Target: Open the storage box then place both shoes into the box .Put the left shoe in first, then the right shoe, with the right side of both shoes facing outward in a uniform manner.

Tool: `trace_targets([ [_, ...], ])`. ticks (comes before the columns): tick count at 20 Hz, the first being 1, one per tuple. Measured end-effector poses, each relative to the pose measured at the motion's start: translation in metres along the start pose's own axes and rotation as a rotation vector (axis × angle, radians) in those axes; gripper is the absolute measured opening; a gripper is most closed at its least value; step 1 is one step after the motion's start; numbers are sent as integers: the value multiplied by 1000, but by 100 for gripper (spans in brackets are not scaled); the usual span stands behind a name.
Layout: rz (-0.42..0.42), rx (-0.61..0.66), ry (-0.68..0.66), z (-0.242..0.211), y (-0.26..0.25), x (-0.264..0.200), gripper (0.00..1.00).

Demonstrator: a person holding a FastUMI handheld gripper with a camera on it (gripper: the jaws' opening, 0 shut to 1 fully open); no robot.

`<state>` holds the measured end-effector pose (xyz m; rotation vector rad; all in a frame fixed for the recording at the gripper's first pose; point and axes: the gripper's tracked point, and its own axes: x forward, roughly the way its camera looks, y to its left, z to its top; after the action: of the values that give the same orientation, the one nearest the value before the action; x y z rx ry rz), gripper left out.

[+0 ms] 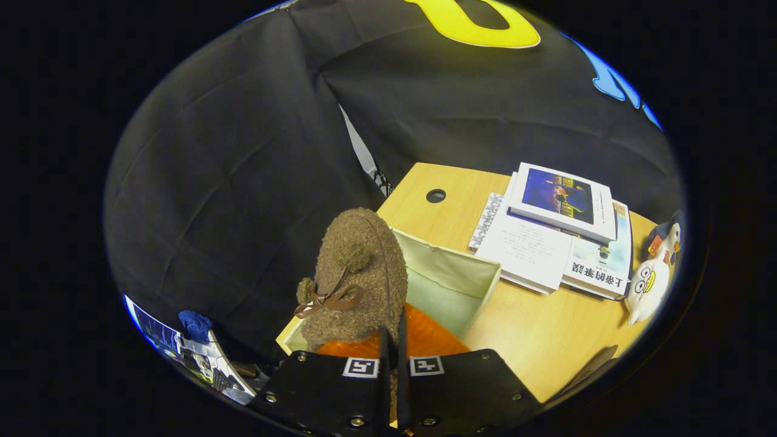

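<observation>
One shoe [358,273] clamped in claw [393,349], toe above storage box [452,276] rim; desk [546,328] beyond.

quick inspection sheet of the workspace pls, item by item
surface: wooden table with a round hole
job's things: brown fuzzy shoe with orange lining, held above the open storage box
clutter: stack of books; penguin plush beside them
grippers: gripper fingers close together, pinching the shoe's edge
cables: nothing seen
surroundings: black cloth wall; printed papers and a blue item below the table
</observation>
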<state>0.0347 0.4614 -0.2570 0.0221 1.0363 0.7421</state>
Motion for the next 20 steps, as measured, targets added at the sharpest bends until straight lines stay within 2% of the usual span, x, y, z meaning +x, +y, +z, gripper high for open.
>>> trace_targets([
  [11,13,41,56,-11,15,26,8],
  [12,6,44,60,-13,13,27,20],
  [13,-21,50,62,-16,7,27,39],
  [16,-19,84,42,-12,0,25,98],
  [20,-16,88,3,2,-8,5,98],
])
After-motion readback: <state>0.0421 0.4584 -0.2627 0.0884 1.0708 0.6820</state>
